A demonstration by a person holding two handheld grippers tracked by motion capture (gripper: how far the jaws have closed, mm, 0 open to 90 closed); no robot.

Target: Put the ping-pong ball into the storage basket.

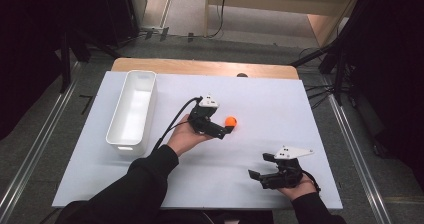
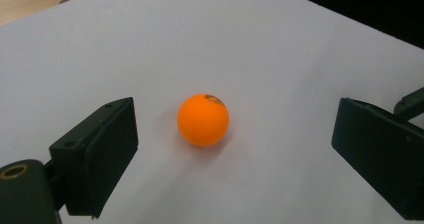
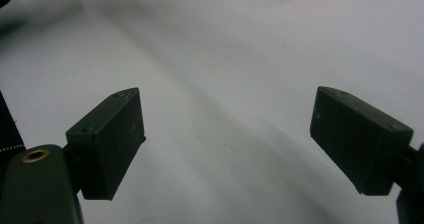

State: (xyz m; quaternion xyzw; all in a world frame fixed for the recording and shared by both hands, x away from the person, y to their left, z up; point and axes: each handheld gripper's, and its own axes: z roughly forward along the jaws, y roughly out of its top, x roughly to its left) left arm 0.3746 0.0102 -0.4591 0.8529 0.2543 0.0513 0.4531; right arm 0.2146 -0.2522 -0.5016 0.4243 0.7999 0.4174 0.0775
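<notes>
Your left gripper (image 2: 235, 134) has its fingers wide around the orange ball (image 2: 203, 120), not gripping yet; right gripper (image 1: 272, 175) idles, fingers wide.

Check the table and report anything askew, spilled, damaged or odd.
Nothing stands out. The orange ball sits whole on the white table, between the open jaws of the left gripper, untouched. The white bin stands upright and looks empty. The right gripper rests open near the table's front edge.
</notes>
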